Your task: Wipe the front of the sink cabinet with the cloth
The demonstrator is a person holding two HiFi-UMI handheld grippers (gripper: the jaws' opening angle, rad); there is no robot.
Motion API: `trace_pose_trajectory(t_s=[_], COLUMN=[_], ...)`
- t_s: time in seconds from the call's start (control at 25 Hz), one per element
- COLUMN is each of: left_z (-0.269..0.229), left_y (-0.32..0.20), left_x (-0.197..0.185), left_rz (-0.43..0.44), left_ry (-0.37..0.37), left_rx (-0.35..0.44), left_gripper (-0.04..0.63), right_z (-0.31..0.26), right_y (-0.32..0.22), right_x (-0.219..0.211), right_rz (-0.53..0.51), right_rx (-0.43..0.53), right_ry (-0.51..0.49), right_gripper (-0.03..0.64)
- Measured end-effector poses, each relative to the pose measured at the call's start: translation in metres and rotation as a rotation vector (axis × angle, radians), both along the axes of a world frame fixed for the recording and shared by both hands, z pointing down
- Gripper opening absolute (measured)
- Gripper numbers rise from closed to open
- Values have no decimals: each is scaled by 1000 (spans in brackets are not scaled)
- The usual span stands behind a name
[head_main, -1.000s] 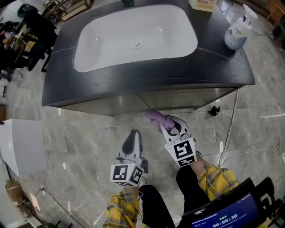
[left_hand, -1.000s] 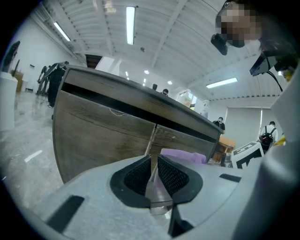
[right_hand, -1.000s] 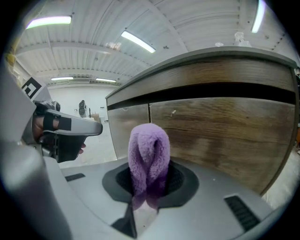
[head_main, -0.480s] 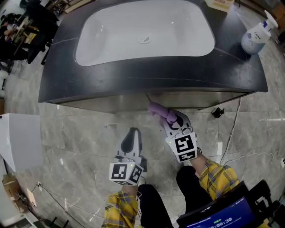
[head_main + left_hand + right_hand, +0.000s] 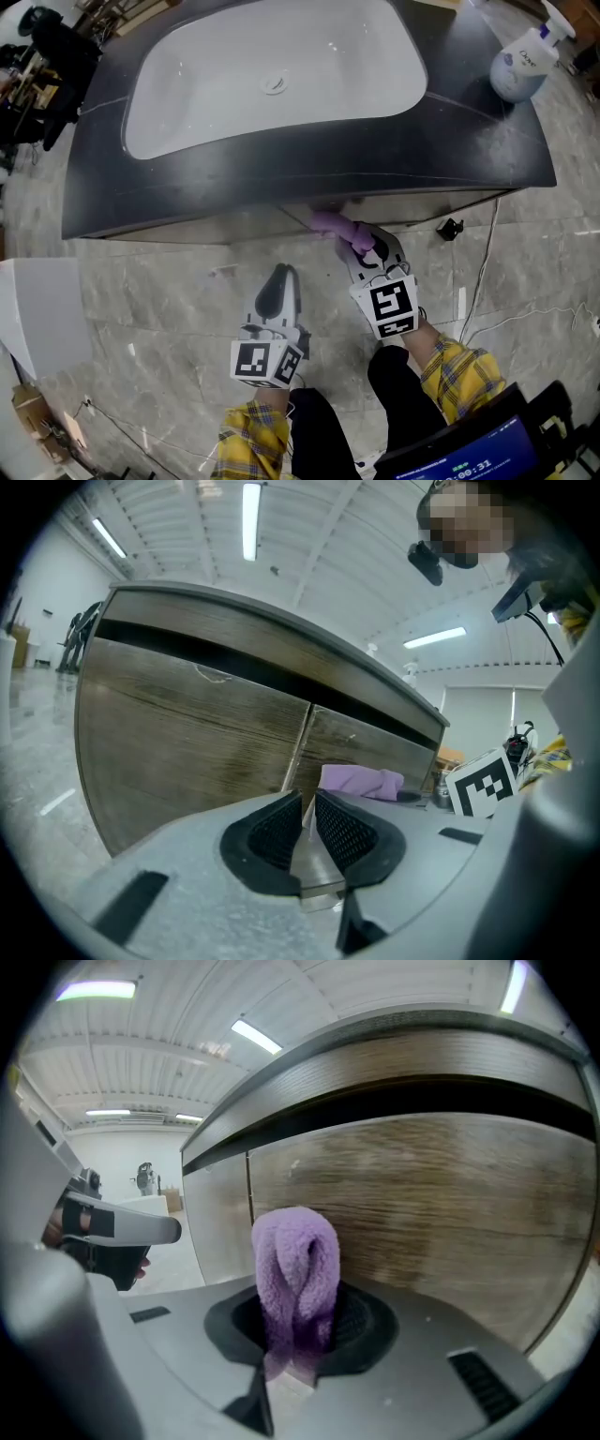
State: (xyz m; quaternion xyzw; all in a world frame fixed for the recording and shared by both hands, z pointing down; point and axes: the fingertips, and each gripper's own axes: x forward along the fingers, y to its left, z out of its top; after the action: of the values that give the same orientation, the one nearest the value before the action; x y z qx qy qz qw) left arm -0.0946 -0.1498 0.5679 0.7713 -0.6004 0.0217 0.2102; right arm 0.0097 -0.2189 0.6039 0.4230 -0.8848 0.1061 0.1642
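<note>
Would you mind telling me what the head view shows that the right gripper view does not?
Only the head view shows the white basin, the dark countertop, the pump bottle and the floor. Only the right gripper view shows the cabinet doors' wood grain, the seam between them and the ceiling lights. Both show the purple cloth clamped in the right tongs, close to those doors.

A timer that appears to read 0:00:31 is shown on the dark blue screen [image 5: 473, 455] at the head view's lower right, while a dark logo on the white pump bottle [image 5: 518, 64] on the dark tabletop [image 5: 281, 173] cannot be read with certainty.
</note>
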Motion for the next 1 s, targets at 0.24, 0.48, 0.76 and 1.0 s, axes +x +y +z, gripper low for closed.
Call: trace_pose_trajectory(t_s=[0.24, 0.48, 0.76, 1.0], left_z=[-4, -9, -11, -12], left_y=[-13, -25, -42, -54], left_x=[27, 69, 118, 159], left_rz=[30, 105, 154, 200], left_ry=[-1, -2, 2, -4], left_rx=[3, 3, 7, 12], left_gripper=[39, 38, 39, 39], right_z=[-3, -5, -1, 1], right_y=[-3, -9, -13, -19], right_x=[36, 86, 139, 185], right_rz=[43, 119, 186, 235], right_rx=[-7, -11, -20, -24], right_ry=[-5, 6, -2, 3], right_gripper=[67, 67, 67, 67])
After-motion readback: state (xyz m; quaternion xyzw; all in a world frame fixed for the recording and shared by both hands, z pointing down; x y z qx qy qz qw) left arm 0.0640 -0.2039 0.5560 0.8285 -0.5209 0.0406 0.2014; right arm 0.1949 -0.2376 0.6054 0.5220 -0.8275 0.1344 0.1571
